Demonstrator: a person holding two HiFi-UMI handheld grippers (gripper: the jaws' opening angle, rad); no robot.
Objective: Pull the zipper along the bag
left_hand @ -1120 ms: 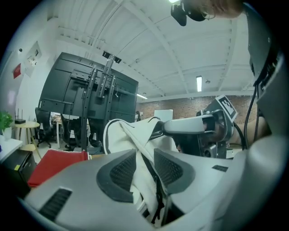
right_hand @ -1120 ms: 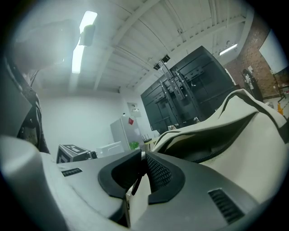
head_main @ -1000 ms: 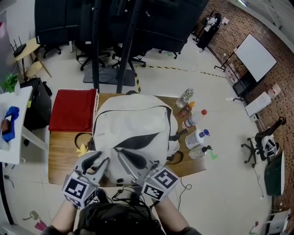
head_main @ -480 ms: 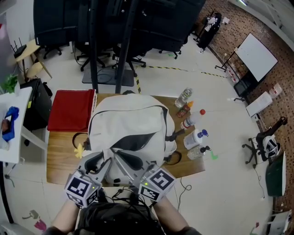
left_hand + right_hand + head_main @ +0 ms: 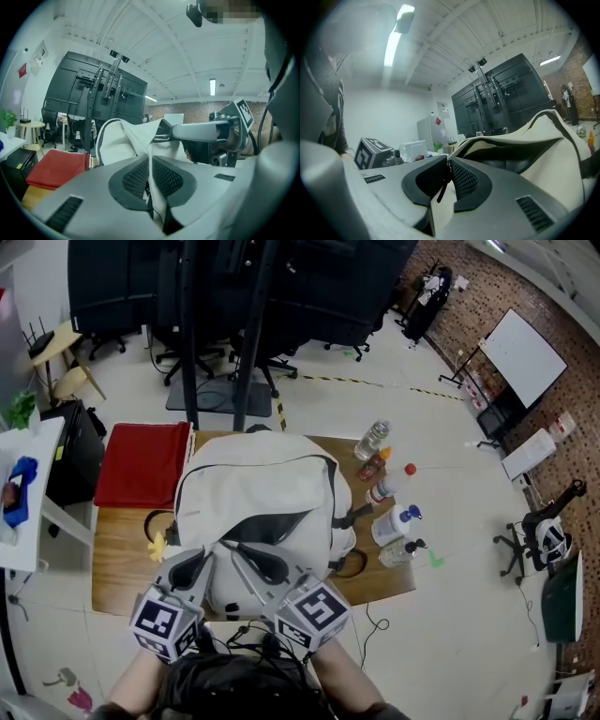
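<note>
A white backpack (image 5: 262, 488) with dark trim lies on the wooden table (image 5: 122, 559). Both grippers sit at its near end, side by side. My left gripper (image 5: 208, 560) is closing, and its pads pinch a fold of the bag's white fabric (image 5: 149, 140) in the left gripper view. My right gripper (image 5: 241, 553) is shut on the black zipper pull (image 5: 442, 183), which hangs between its pads against the cream fabric. The right gripper (image 5: 165, 134) also shows in the left gripper view, tip at the bag's dark zipper line. The bag's opening (image 5: 520, 157) gapes beyond the right jaws.
A red cloth (image 5: 145, 465) lies at the table's far left. Several bottles (image 5: 389, 498) stand along the right edge. A small yellow thing (image 5: 157, 546) sits left of the bag. Black stand posts and office chairs stand beyond the table.
The left jaws have gone from apart to pinched on the bag's fabric. Both grippers and the bag have shifted slightly left. The right jaws stay as they were.
</note>
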